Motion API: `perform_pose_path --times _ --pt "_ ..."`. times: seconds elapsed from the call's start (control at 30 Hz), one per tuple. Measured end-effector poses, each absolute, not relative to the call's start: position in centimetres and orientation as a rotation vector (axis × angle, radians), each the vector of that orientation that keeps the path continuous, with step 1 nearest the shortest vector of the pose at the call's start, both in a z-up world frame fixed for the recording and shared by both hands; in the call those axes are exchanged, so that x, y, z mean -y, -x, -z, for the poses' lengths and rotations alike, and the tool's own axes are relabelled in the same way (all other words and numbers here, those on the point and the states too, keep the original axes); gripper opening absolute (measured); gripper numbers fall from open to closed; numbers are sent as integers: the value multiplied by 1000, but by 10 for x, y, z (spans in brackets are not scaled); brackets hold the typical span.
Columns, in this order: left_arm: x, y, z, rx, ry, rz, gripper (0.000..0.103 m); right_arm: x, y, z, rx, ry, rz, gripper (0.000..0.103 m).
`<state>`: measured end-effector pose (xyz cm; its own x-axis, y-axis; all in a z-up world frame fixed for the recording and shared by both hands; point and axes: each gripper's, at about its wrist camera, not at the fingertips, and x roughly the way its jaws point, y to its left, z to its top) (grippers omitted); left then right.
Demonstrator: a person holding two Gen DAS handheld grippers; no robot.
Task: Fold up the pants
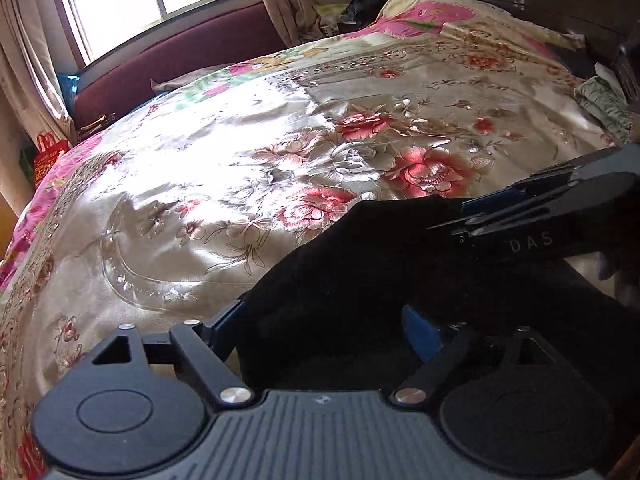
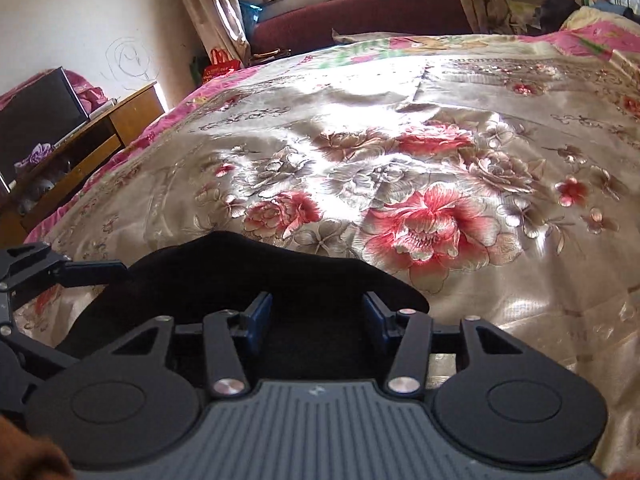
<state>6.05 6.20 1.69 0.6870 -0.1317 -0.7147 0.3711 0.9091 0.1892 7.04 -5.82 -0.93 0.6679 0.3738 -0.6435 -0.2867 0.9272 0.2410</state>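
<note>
Now both hand-held grippers (image 1: 324,328) (image 2: 316,312) tilted down, jaws apart over black pants (image 2: 240,272).

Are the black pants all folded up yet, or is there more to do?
Not clear yet. The black pants lie bunched on the flowery bedspread. Both the left gripper and the right gripper sit over them with jaws open, gripping nothing. No neat fold shows, so smoothing and folding still seem left.

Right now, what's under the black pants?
The shiny floral satin bedspread lies beneath the black fabric pants. Whatever sits under their middle is covered.
</note>
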Motion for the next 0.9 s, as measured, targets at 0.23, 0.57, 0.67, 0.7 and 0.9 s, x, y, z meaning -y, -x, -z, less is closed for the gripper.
perform_pose_path --times 0.23,0.57,0.67,0.7,0.9 --pt "-70 -43 -38 -756 -269 197 101 77 -38 -27 -719 -180 -378 52" --pt "-72 3 -32 -783 -252 169 101 45 29 -13 -739 -52 -481 54" --pt "-72 1 -19 -809 -238 156 101 35 22 -5 -749 2 -476 55" --pt "-74 0 -19 -817 -216 149 101 34 19 -6 -756 -4 -472 55" --pt "-73 20 -41 -763 -236 133 101 45 37 -31 -686 -67 -478 53"
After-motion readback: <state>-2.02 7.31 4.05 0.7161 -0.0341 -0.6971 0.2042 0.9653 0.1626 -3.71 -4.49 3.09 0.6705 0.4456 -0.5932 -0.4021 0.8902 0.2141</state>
